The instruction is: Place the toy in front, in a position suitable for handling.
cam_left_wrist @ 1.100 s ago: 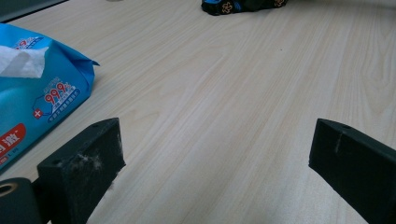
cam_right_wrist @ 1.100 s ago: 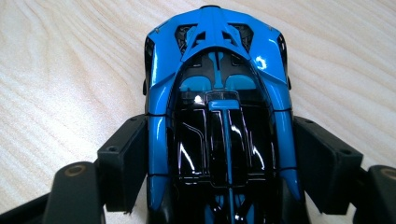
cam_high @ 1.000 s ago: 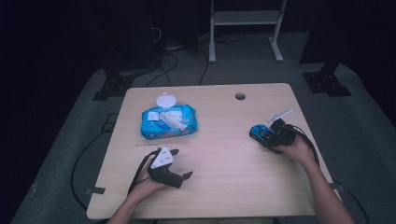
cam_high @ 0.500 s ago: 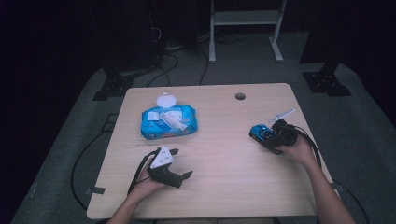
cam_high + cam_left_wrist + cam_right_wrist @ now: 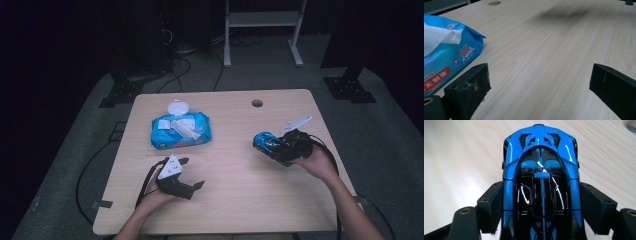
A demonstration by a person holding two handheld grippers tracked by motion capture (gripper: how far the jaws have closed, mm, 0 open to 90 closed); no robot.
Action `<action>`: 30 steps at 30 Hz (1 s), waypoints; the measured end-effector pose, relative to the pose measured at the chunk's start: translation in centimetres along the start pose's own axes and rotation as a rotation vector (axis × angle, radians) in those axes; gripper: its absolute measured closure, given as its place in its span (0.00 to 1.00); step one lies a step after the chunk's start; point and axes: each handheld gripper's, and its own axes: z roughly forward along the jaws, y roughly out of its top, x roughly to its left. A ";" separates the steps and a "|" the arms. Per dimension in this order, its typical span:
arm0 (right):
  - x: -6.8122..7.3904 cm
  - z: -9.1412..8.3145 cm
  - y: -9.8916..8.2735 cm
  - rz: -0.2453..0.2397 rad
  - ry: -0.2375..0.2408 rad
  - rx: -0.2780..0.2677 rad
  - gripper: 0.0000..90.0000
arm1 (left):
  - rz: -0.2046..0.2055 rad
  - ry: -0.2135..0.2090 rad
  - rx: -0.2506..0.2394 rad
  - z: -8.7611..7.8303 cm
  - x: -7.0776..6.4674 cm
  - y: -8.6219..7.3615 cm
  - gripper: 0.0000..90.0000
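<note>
Near the table's right edge, the right gripper is clamped across the flanks of a blue toy car.
Glossy and hard-shelled, the car looks light, stiff and slippery, so the mid-body flanks between the wheels seem the safest hold; whether its wheels touch the wood is hard to tell. Toward the front edge, the left gripper rests with jaws apart, beside a wipes pack.

Glossy blue-and-black toy car, table's right side

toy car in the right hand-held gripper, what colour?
Glossy blue toy car with a black centre; the right gripper view shows it best.
</note>
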 end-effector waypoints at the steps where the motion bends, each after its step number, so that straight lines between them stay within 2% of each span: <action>1: 1.0 0.0 0.5 -0.025 0.024 -0.006 0.31 | 0.000 0.003 -0.002 -0.1 0.0 0.0 0.03; 2: 2.4 0.3 1.0 -0.065 0.049 -0.006 0.31 | -0.004 0.006 -0.006 -0.1 0.1 0.0 0.03; 3: 3.1 0.6 1.1 -0.074 0.066 -0.001 0.31 | -0.007 0.008 -0.007 -0.2 0.1 0.0 0.03; 4: 3.1 0.6 1.1 -0.074 0.066 -0.001 0.31 | -0.008 0.009 -0.005 -0.2 0.2 0.0 0.03; 6: 4.6 1.6 1.2 -0.096 0.103 0.017 0.31 | -0.011 0.012 0.000 -0.2 0.4 -0.1 0.03; 11: 8.2 4.4 1.2 -0.193 0.176 0.089 0.31 | -0.016 0.017 -0.003 -0.4 0.6 -0.2 0.03; 17: 11.1 6.3 1.2 -0.293 0.243 0.130 0.31 | -0.022 0.029 -0.004 -0.5 0.8 -0.2 0.03; 20: 11.4 6.8 0.9 -0.301 0.259 0.135 0.31 | -0.029 0.042 -0.002 -0.5 1.1 -0.2 0.03; 21: 11.7 7.0 0.6 -0.326 0.254 0.120 0.31 | -0.032 0.048 -0.003 -0.5 1.3 -0.2 0.03; 24: 11.9 7.0 0.5 -0.342 0.248 0.116 0.30 | -0.050 0.075 -0.006 -0.4 1.9 0.2 0.03; 28: 11.8 6.9 0.5 -0.319 0.262 0.107 0.27 | -0.062 0.115 -0.025 -0.4 2.8 1.1 0.03; 30: 11.5 5.8 0.5 -0.295 0.256 0.044 0.25 | -0.052 0.143 -0.037 -0.4 3.5 1.8 0.03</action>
